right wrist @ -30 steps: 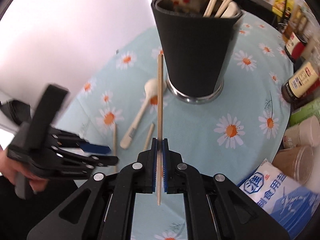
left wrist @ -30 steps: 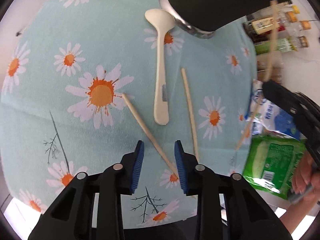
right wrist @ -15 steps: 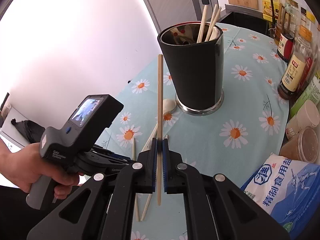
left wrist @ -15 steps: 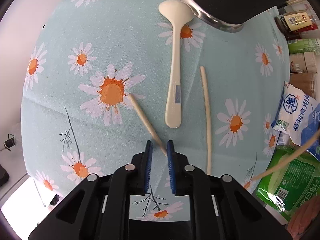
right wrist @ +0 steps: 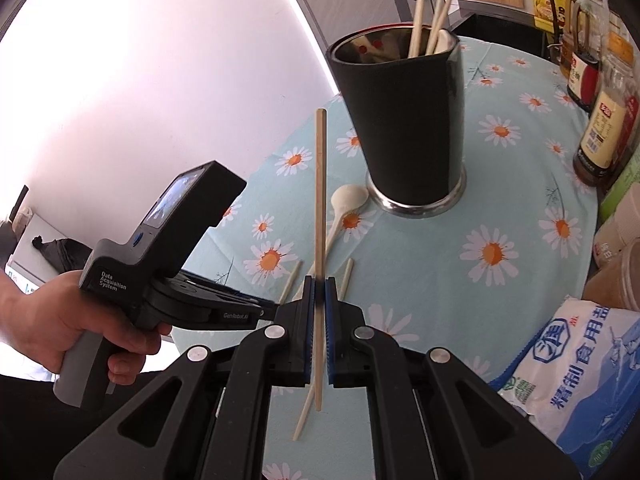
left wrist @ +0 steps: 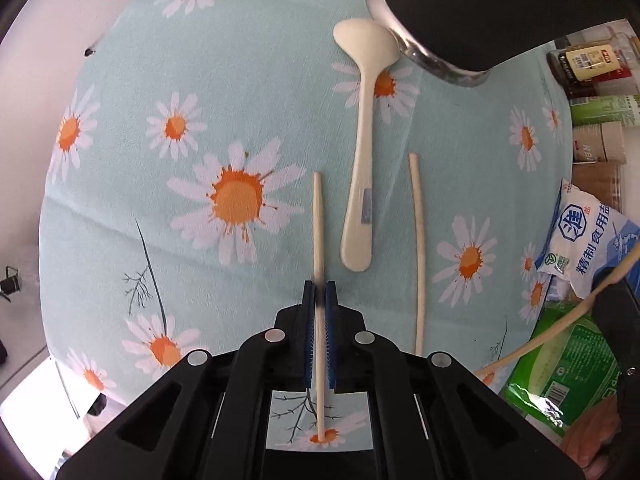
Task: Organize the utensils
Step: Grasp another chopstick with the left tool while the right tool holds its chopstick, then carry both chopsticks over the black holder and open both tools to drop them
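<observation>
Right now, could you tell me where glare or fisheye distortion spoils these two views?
Right wrist view: the wall behind is blown out to white, yet the black holder and the held chopstick stay sharp. Left wrist view: even light, but the fisheye bows the loose chopstick and rounds the daisy tablecloth; the dark corners are lens edge.

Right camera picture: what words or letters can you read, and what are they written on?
"Data Acquisition System" on the side of the left gripper's handle.
"GenRobot.AI" on the arm of the left gripper, small but legible.
"精制食用盐" on the blue and white salt bag, under a round blue logo.
Sauce bottle: its label print is too small to read.
Other bottles and jars at the right edge are blurred and unreadable.
</observation>
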A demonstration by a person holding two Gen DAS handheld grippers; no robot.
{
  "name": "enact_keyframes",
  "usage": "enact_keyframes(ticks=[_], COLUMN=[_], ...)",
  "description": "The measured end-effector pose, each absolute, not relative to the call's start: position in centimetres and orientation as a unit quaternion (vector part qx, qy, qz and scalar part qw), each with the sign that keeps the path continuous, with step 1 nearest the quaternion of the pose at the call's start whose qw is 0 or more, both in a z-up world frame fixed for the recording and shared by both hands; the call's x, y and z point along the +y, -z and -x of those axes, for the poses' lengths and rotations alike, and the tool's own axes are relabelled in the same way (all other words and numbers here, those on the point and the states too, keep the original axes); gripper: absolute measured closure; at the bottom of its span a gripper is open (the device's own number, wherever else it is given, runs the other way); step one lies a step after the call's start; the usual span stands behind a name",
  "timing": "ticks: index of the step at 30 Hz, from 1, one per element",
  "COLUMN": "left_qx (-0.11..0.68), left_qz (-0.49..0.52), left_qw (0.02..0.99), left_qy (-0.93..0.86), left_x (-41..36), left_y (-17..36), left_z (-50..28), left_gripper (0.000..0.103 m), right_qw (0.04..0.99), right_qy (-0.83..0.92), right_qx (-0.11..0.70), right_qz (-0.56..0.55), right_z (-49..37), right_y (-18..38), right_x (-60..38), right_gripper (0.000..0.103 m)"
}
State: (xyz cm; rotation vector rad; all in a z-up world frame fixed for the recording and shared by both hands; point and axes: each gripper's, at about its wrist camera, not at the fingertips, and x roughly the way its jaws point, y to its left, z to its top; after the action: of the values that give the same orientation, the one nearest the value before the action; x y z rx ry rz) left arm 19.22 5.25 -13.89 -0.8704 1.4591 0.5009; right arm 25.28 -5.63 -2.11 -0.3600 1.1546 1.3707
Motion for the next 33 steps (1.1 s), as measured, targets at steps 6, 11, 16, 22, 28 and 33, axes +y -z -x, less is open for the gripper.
enact_keyframes(ticks=[6, 11, 16, 22, 28, 33], left_qx=[0.623, 0.600, 0.572, 0.539, 0.503, 0.459], left_qz=[0.377, 0.371, 0.361, 0.352, 0.336, 0.294], left_qw=[0.653, 0.678, 0.708, 0.740, 0.777, 0.826], left_qy=[-0.210, -0.208, -0.204, -0.193, -0.171, -0.143], left_x=[6.2, 7.8, 9.1, 10.3, 11.8, 12.3], left_y=[13.1, 11.0, 8.7, 6.7, 4.8, 2.3], left_z=[-17.8, -15.9, -14.3, -13.0, -12.8, -12.8], left_gripper=[0.099, 0.099, 0.100, 0.100, 0.100, 0.100], right_qw=[0.605, 0.603, 0.607, 0.620, 0.644, 0.670], right_qy=[-0.598, -0.603, -0.601, -0.591, -0.582, -0.576], right_qx=[0.501, 0.501, 0.504, 0.502, 0.490, 0.467], right_qz=[0.160, 0.145, 0.130, 0.117, 0.081, 0.034], right_z=[-24.7, -24.2, -23.8, -23.2, -23.0, -22.9], right_y=[2.2, 2.0, 2.0, 1.8, 1.1, 0.2], right_x=[-4.7, -4.1, -3.4, -2.9, -2.8, -3.3], right_gripper=[0.097, 0.097, 0.097, 0.097, 0.097, 0.097])
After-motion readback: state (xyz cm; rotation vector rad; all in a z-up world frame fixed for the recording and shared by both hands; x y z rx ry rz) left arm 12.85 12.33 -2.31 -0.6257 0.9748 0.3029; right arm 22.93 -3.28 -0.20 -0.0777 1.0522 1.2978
